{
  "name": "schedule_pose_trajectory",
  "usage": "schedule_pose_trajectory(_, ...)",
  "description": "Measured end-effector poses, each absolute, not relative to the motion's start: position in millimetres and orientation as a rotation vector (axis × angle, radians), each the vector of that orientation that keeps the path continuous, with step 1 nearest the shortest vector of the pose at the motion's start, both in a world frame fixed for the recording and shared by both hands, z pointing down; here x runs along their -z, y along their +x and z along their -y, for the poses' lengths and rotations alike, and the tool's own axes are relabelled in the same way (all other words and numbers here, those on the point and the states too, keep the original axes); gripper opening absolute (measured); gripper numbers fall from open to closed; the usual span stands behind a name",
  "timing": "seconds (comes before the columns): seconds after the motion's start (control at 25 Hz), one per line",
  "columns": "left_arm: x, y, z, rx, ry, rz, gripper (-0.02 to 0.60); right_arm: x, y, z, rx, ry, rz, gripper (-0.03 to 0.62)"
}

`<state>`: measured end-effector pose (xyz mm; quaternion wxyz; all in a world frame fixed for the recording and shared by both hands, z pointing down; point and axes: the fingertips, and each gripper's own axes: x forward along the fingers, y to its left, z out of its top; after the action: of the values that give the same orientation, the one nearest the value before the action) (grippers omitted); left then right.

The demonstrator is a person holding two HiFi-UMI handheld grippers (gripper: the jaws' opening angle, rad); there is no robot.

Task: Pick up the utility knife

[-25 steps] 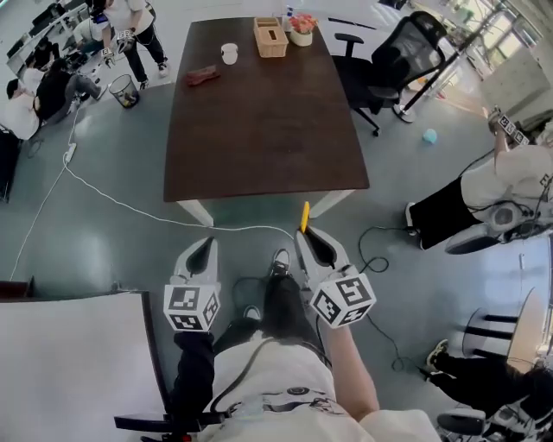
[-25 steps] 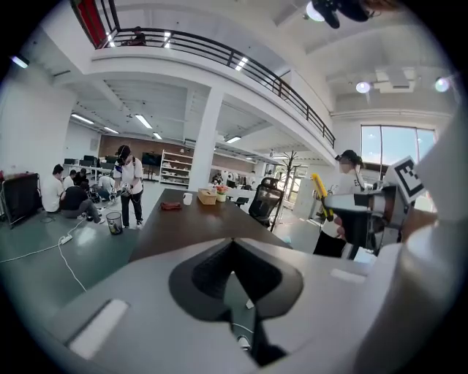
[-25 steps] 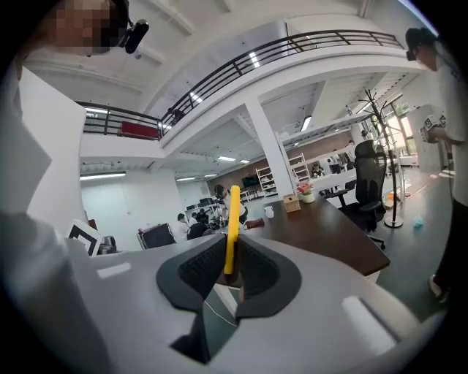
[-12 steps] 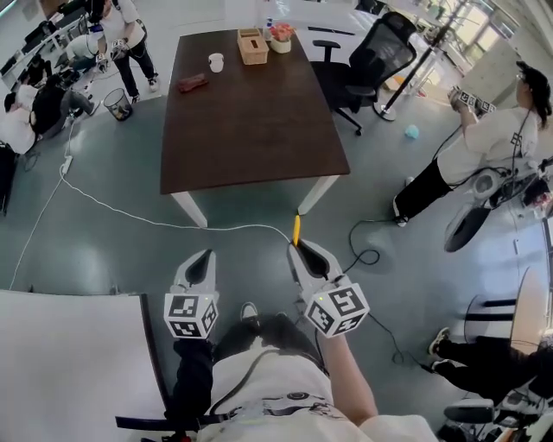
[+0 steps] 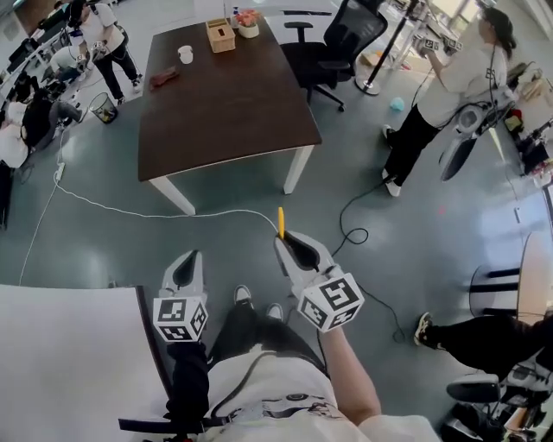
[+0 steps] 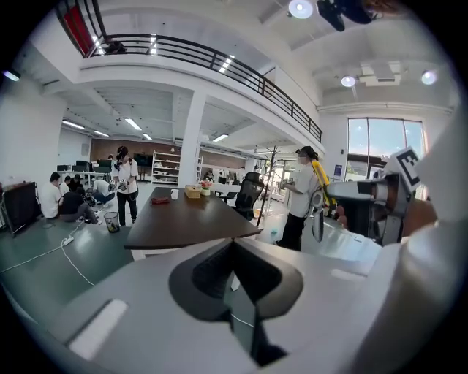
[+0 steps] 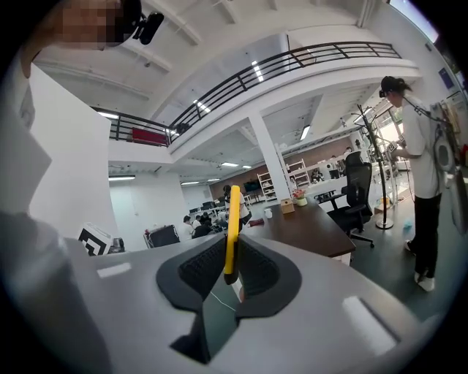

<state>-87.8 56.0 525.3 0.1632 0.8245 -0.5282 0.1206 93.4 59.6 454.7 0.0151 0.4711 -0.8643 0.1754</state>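
On the dark tabletop (image 5: 229, 112): wooden box (image 5: 220, 36), white cup (image 5: 185, 54), flowers (image 5: 248, 19). Beside it, black office chair (image 5: 337, 39); across the floor (image 5: 86, 250), white cable (image 5: 112, 210).

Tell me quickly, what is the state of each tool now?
Left tool: closed, empty.
Right tool: closed on the knife.

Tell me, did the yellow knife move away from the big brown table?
Yes. The utility knife, held in the right gripper, has pulled back from the brown table; more floor now shows between them.
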Motion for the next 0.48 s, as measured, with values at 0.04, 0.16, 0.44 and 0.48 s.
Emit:
schedule_pose_trajectory(0.04, -526.1, -82.4, -62.9, -0.352, 2.35, 1.505, 0.0, -455.4, 98.2, -65.1, -0.542, 1.46, 2.687, 0.051)
schedule_pose_trajectory(0.16, -520.7, -71.1, -74.8, -0.356, 2.355, 1.508, 0.0, -451.1, 107.0, -74.8, -0.514, 1.467, 2.681, 0.051)
schedule_pose_trajectory(0.44, -491.7, -63.3, -71.0, -0.278, 2.421, 1.545, 0.0, -438.7, 91.9, -82.5, -0.441, 1.466, 2.715, 0.051)
schedule_pose_trajectory(0.48, -486.7, -62.7, -69.1, -0.264, 2.433, 1.551, 0.0, -435.8, 88.9, -81.2, -0.418, 1.474, 2.721, 0.051)
